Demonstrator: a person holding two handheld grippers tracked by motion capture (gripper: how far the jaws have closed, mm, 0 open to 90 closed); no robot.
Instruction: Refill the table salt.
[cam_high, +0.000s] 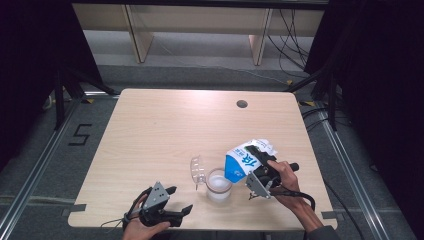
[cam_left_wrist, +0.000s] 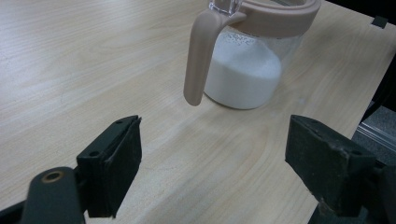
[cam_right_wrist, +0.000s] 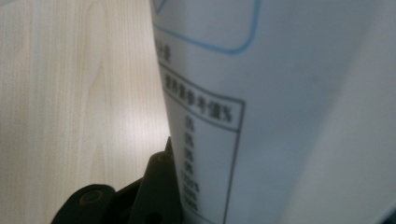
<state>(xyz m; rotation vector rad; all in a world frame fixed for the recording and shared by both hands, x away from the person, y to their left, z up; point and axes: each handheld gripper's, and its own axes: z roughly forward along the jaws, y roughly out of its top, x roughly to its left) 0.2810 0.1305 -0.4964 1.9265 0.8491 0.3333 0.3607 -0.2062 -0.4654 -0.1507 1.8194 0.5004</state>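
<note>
In the high view, a blue-and-white milk carton (cam_high: 243, 160) is held tilted over a small glass jug (cam_high: 219, 185) near the front edge of the wooden table (cam_high: 165, 125), its lower end just above the jug's rim. The carton is gripped by the right gripper (cam_high: 261, 167), which is carried in the right hand (cam_high: 284, 177). A clear flip lid (cam_high: 198, 171) is raised at the jug's left side. The left gripper (cam_high: 177, 200) is seen at the front left of the table, apart from the jug, with its jaws spread wide and nothing between them.

In the left gripper view, the two black jaws are set far apart over bare tabletop. The jug (cam_left_wrist: 245, 70) stands beyond them, with white milk in its lower part, a beige collar (cam_left_wrist: 285, 21) around its top and a beige handle (cam_left_wrist: 198, 56) hanging down on the near side.

In the right gripper view, the carton's white printed panel (cam_right_wrist: 280, 112) is pressed close to the camera. One jaw is seen against its left edge; the other is apparently hidden behind the carton. The print is too blurred to be read.
</note>
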